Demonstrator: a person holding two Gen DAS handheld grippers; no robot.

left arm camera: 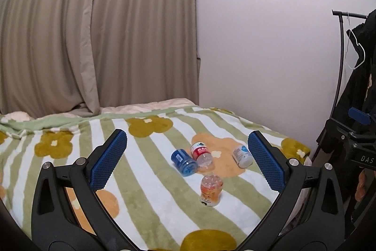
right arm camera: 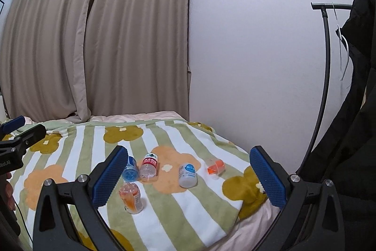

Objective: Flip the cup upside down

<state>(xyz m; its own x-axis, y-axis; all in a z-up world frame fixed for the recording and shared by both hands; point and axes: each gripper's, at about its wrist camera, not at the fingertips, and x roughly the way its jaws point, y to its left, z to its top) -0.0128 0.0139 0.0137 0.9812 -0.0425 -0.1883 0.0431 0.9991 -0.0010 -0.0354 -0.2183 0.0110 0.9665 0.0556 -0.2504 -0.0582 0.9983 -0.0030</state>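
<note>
Several small cup-like bottles rest on a flowered, striped blanket [left arm camera: 145,180]. In the left wrist view a blue one [left arm camera: 184,161] and a clear one with a red label [left arm camera: 202,154] lie on their sides, touching. A white one [left arm camera: 242,155] lies to the right and a peach-orange one [left arm camera: 210,189] is nearest. My left gripper [left arm camera: 187,135] hangs open above and short of them, holding nothing. The right wrist view also shows a small orange and clear cup [right arm camera: 215,166] on its side, right of the white one [right arm camera: 187,172]. My right gripper [right arm camera: 189,150] is open and holds nothing.
The blanket covers a bed [right arm camera: 246,234] whose right edge drops off near the white wall [left arm camera: 258,39]. Beige curtains [left arm camera: 94,39] hang behind. A black clothes rack [right arm camera: 325,77] with a dark coat [right arm camera: 352,133] stands at the right. A hand [right arm camera: 7,192] shows at the left edge.
</note>
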